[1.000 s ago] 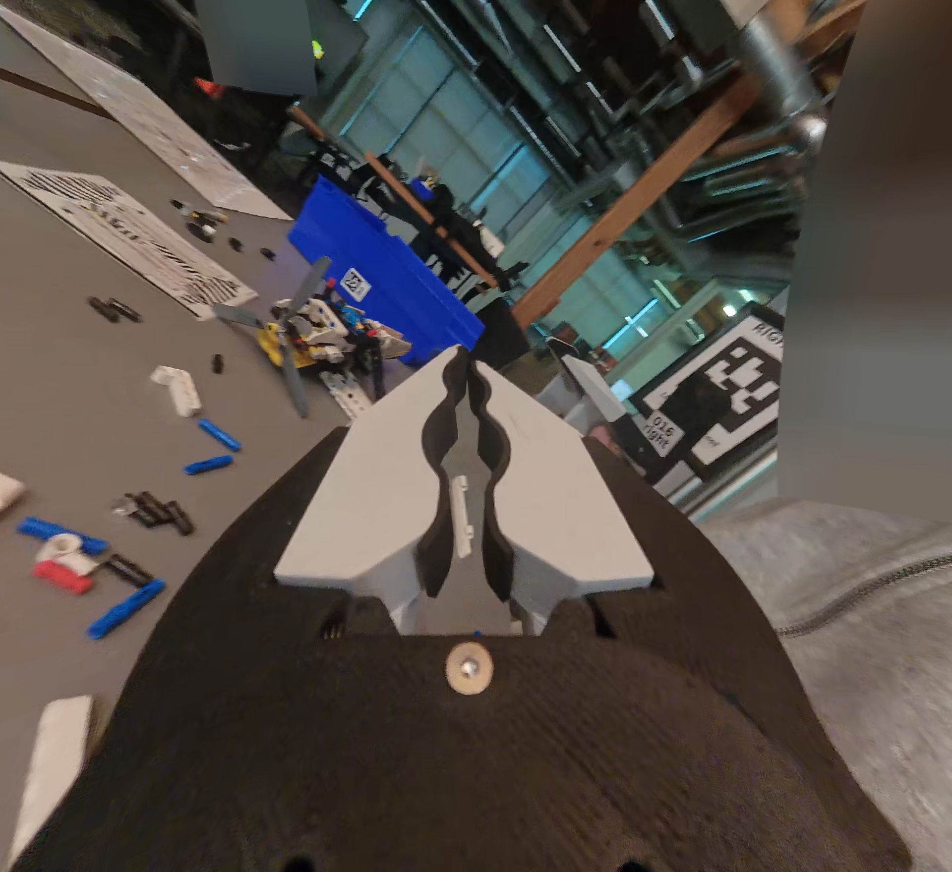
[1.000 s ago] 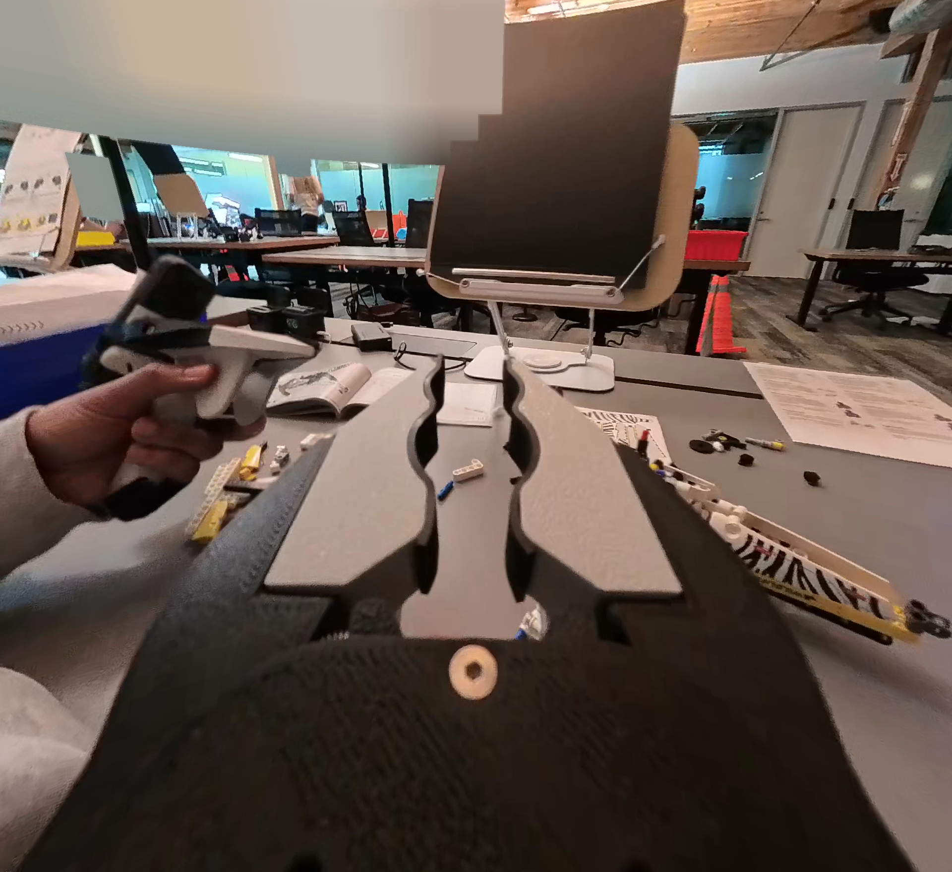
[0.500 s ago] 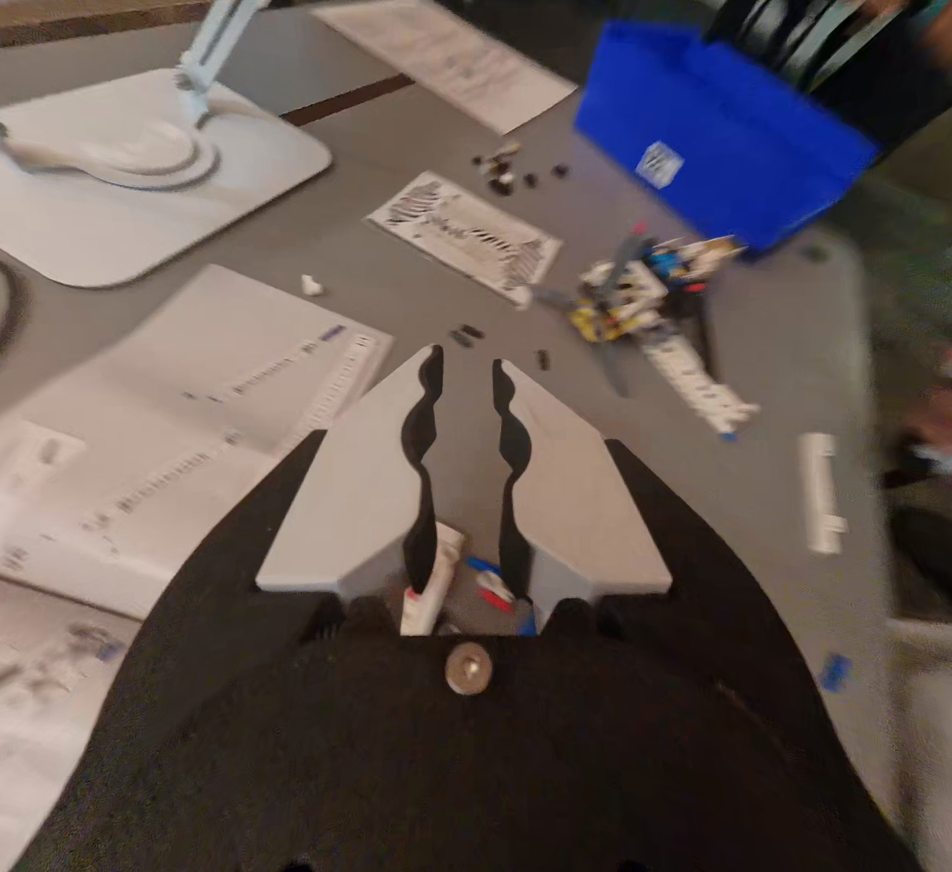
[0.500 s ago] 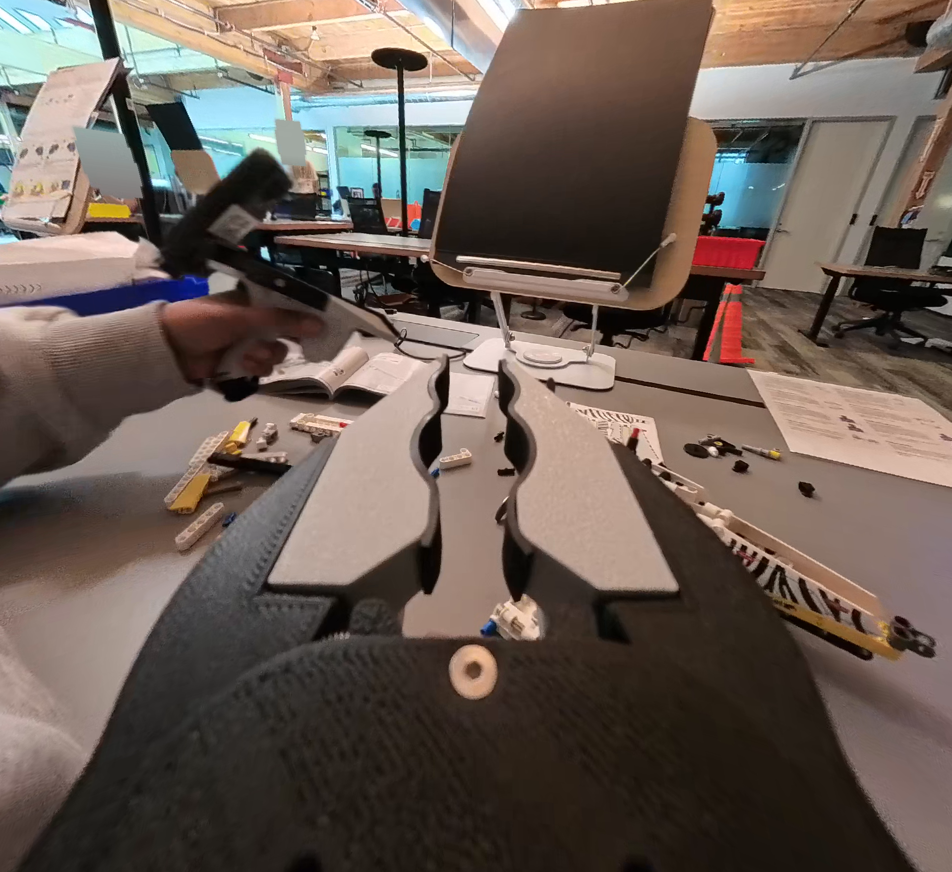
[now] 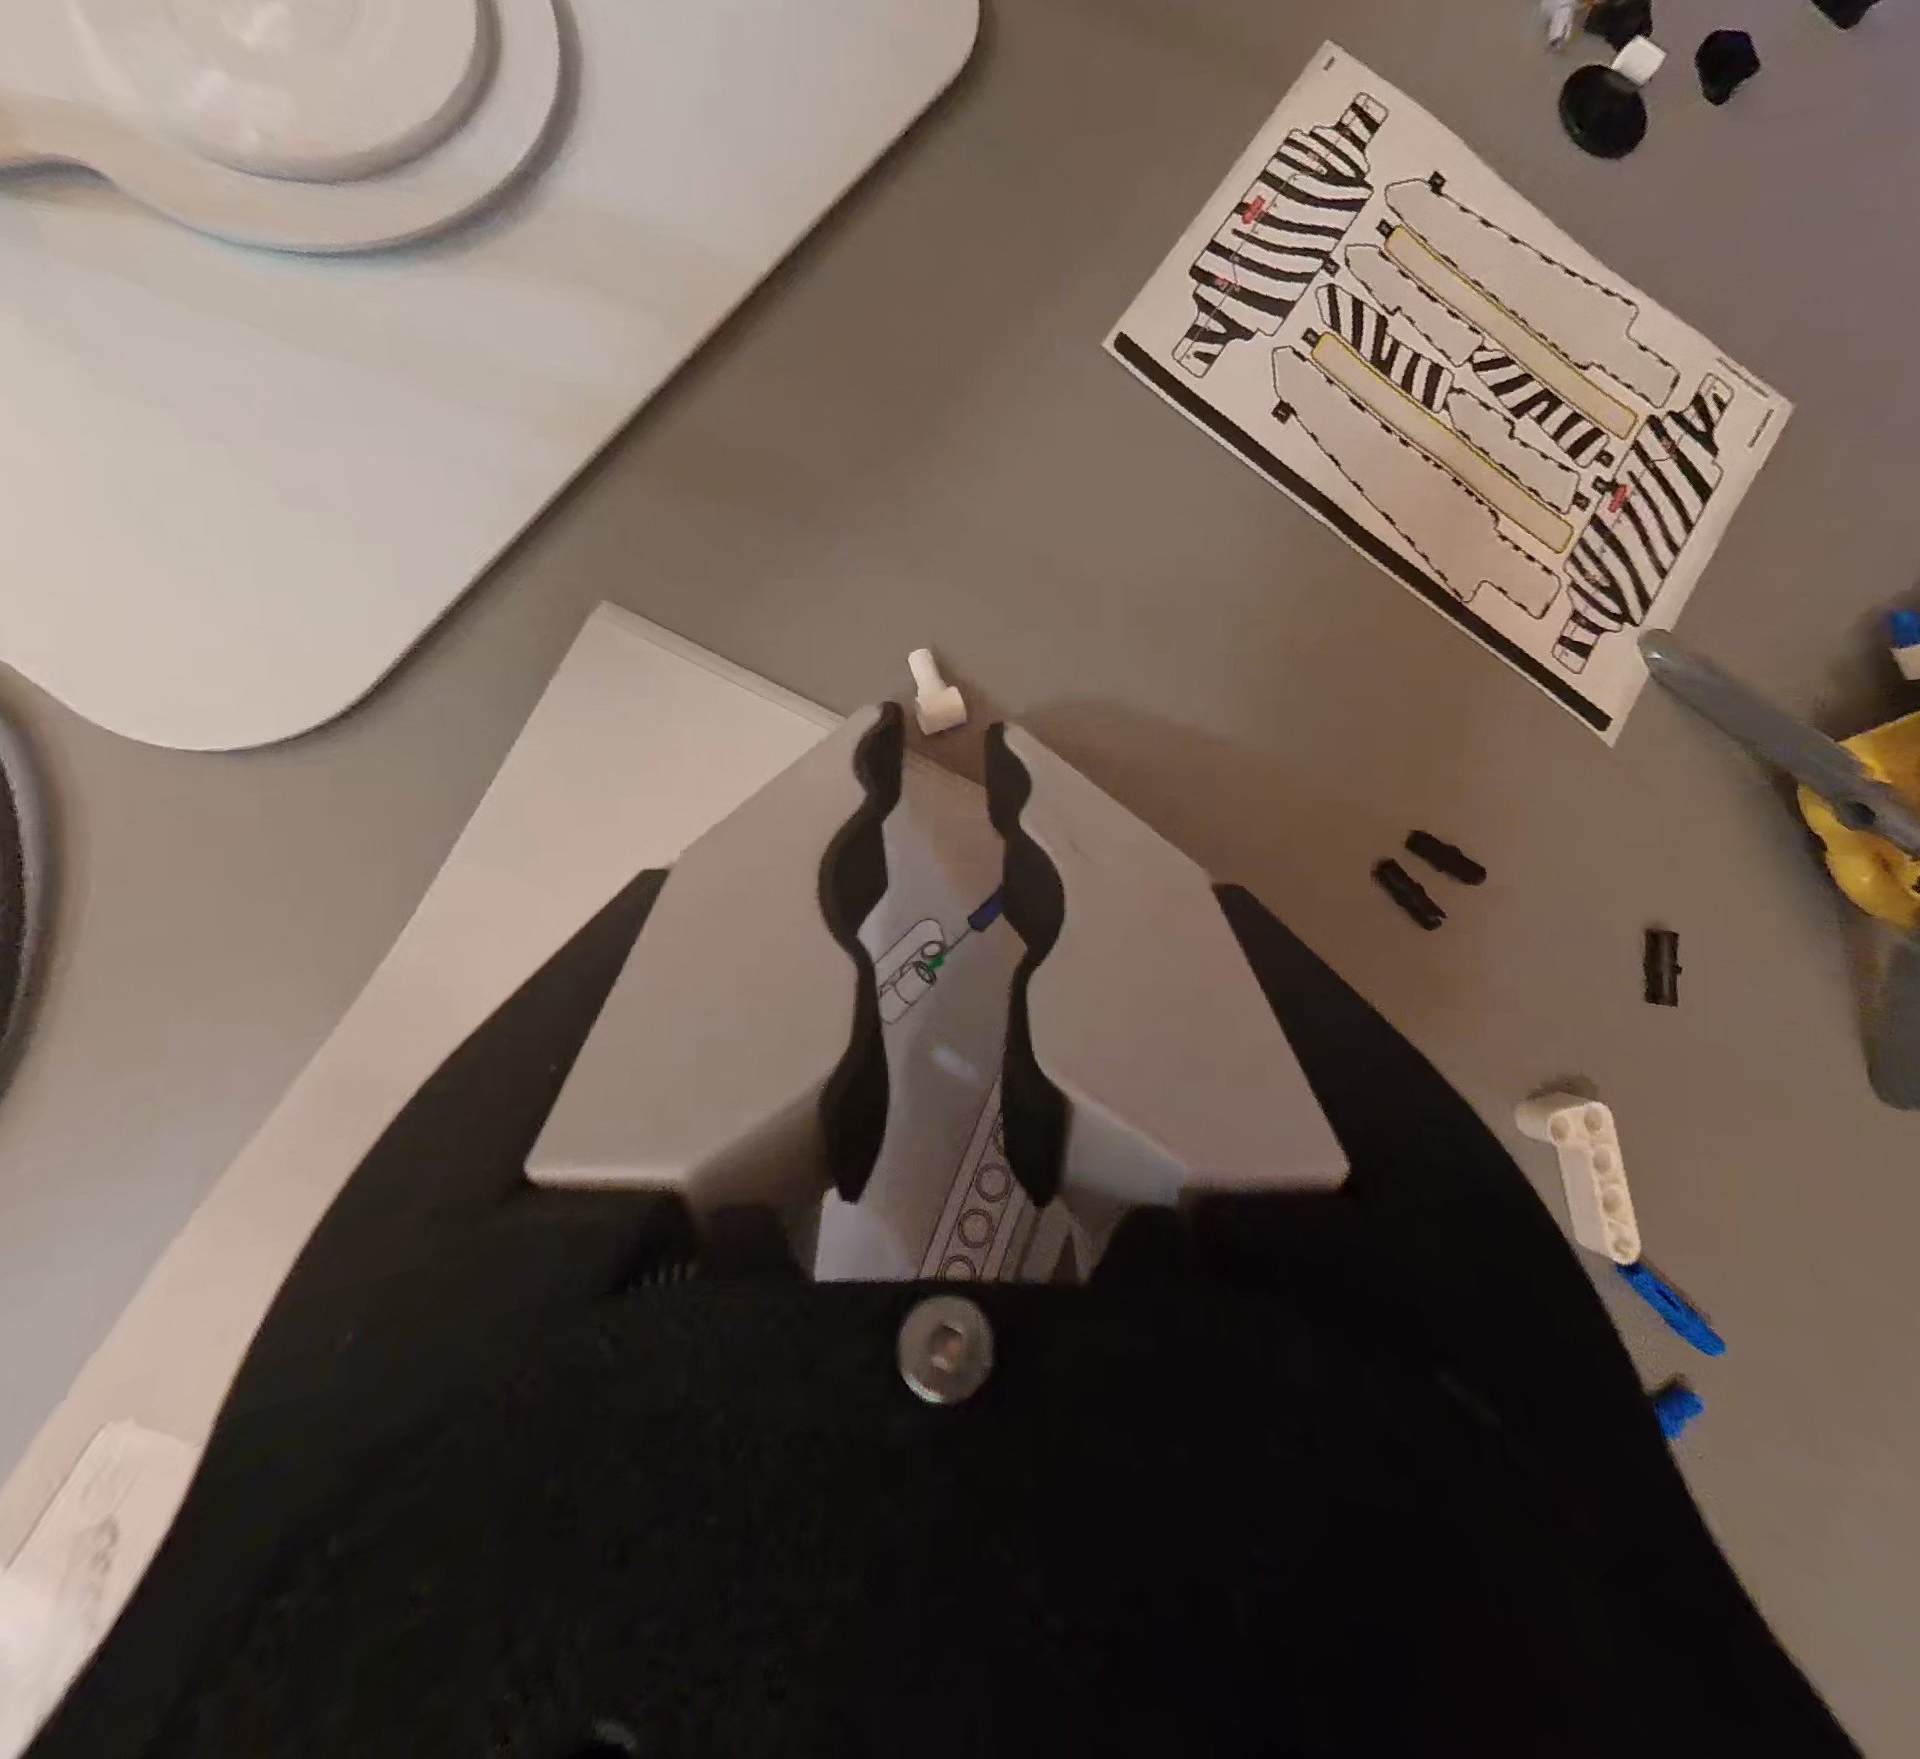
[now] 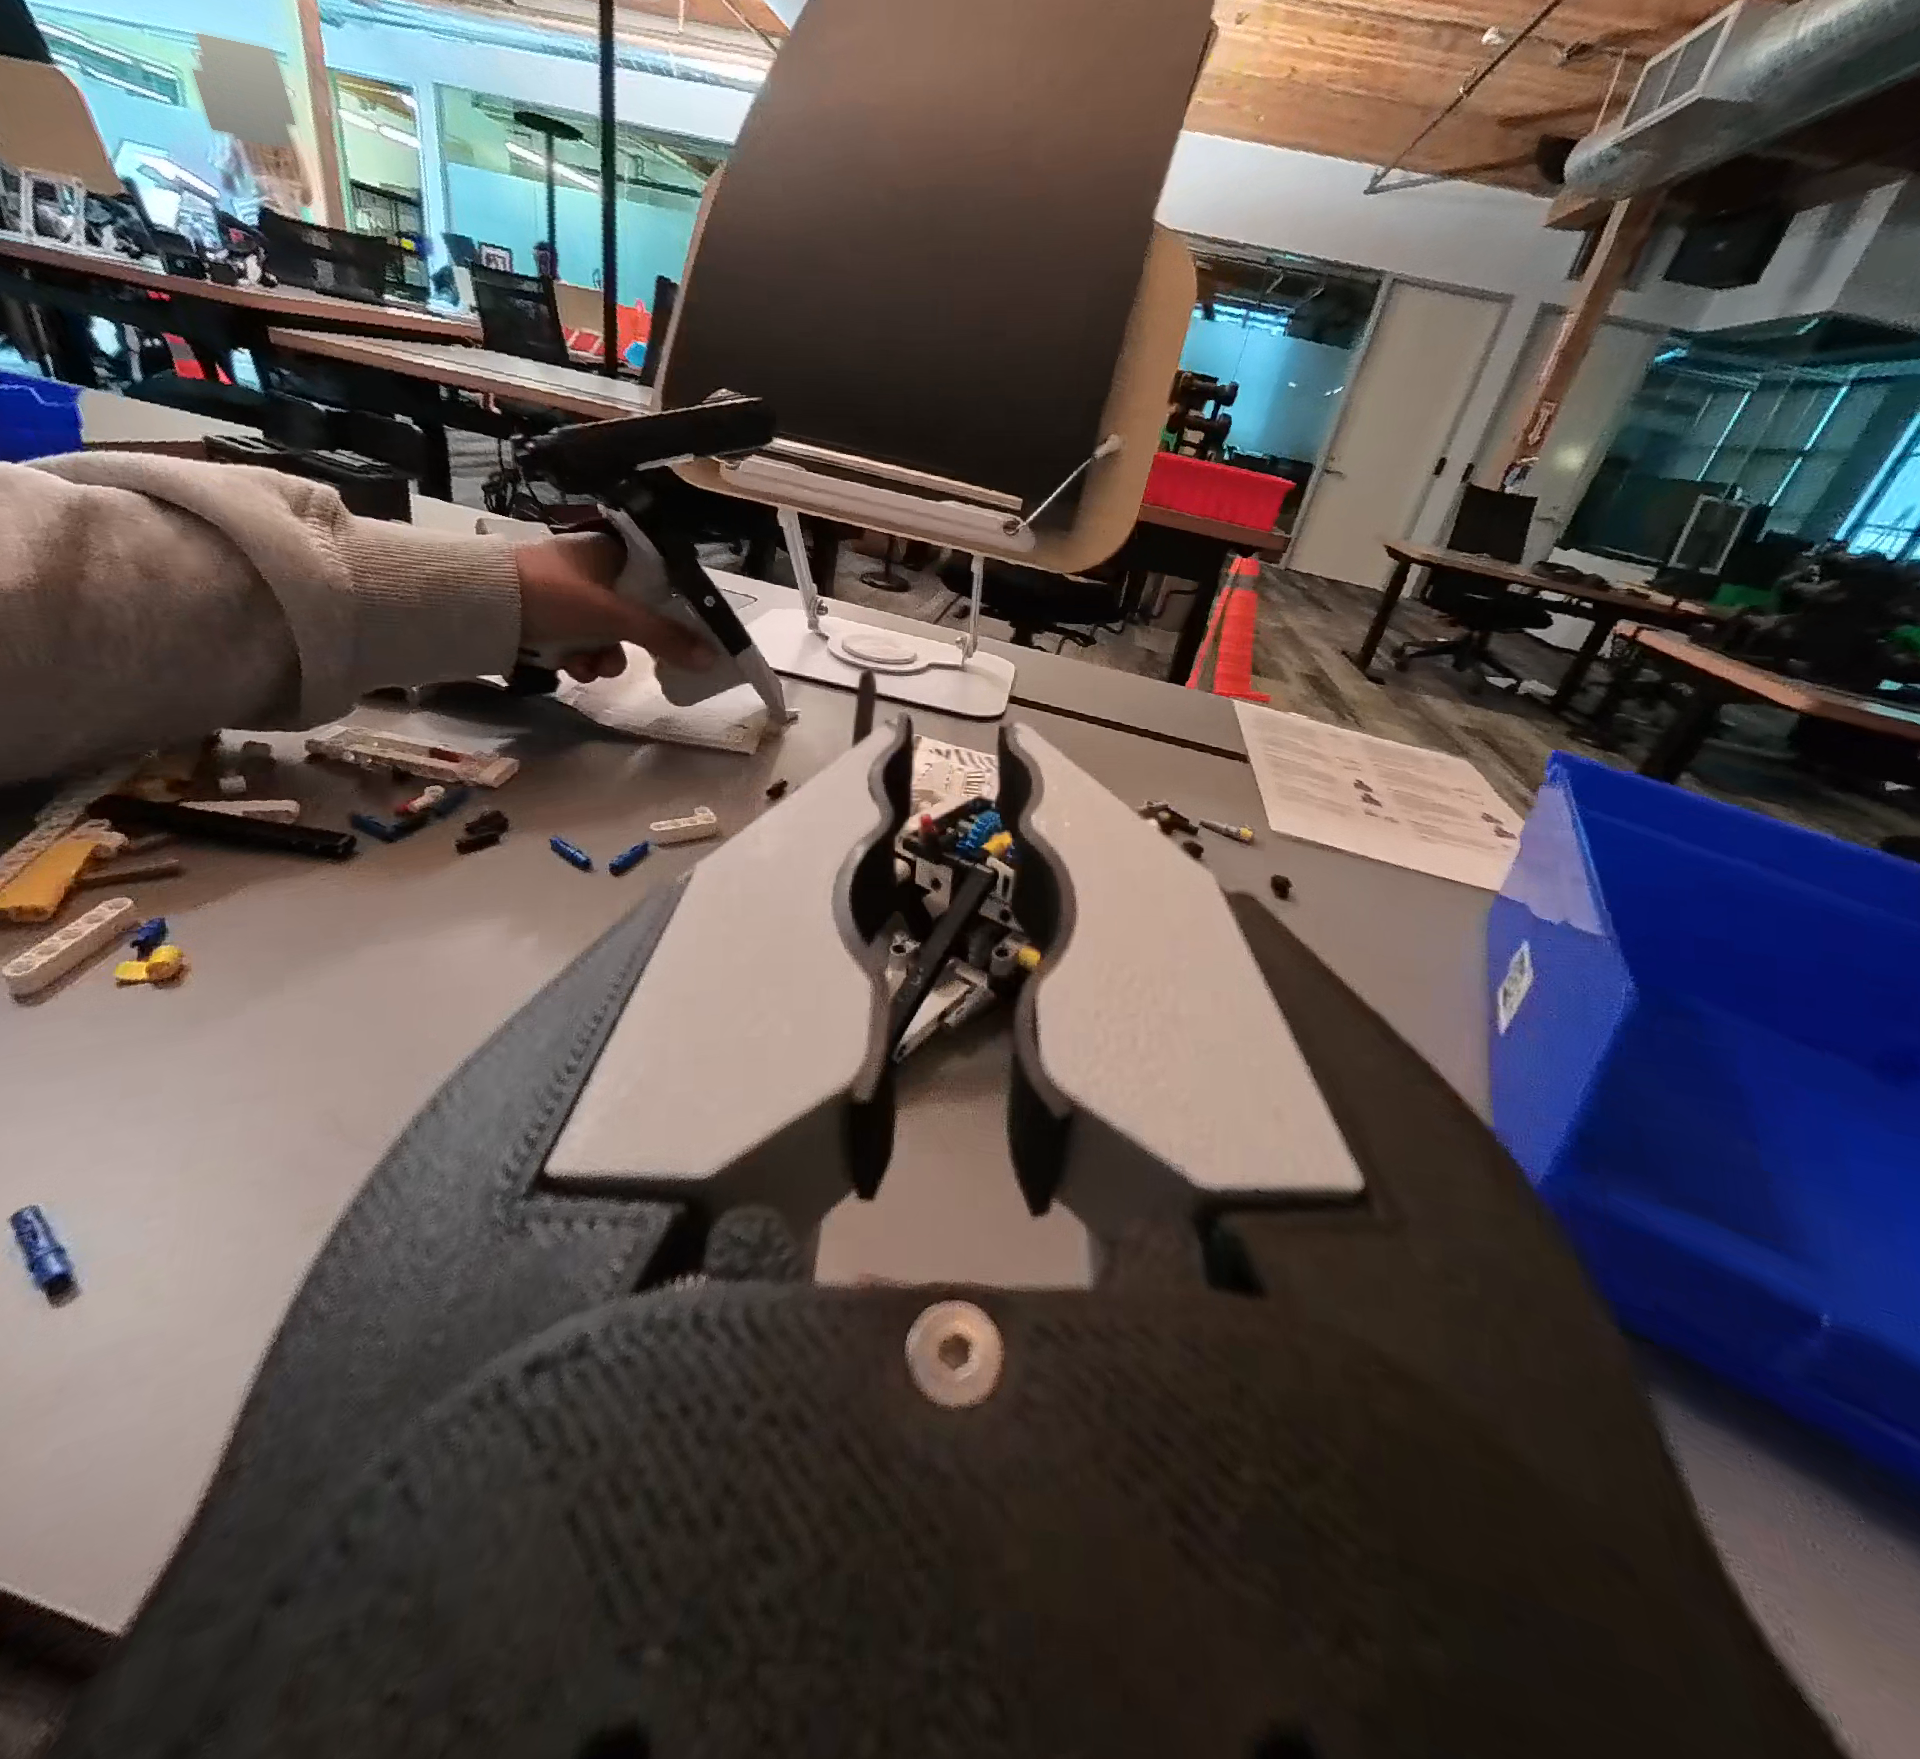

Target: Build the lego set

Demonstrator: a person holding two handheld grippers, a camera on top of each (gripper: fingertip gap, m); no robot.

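Observation:
My left gripper [image 5: 940, 743] is open and points straight down over an open instruction booklet [image 5: 644, 836]. A small white peg [image 5: 935, 696] lies on the grey table just beyond its fingertips, not gripped. In the right wrist view a hand holds that left gripper [image 6: 774, 712] with its tips down at the booklet's edge. My right gripper [image 6: 951, 743] is open and low over the table. A partly built model [image 6: 951, 888] with black, white, blue and yellow parts sits between its fingers; I cannot tell if they touch it.
A zebra-striped sticker sheet [image 5: 1444, 379], black pins [image 5: 1429, 878], a white bent beam [image 5: 1584, 1169] and blue pins [image 5: 1668, 1304] lie to the right. A white stand base [image 5: 312, 255] is upper left. A blue bin [image 6: 1714, 1034] stands right; loose beams [image 6: 62, 940] lie left. Left tips to right tips: about 40 cm.
My left gripper swung from pointing upward to pointing down over the booklet, and its jaws widened. My right gripper moved right, so the model now sits between its fingers beside the blue bin.

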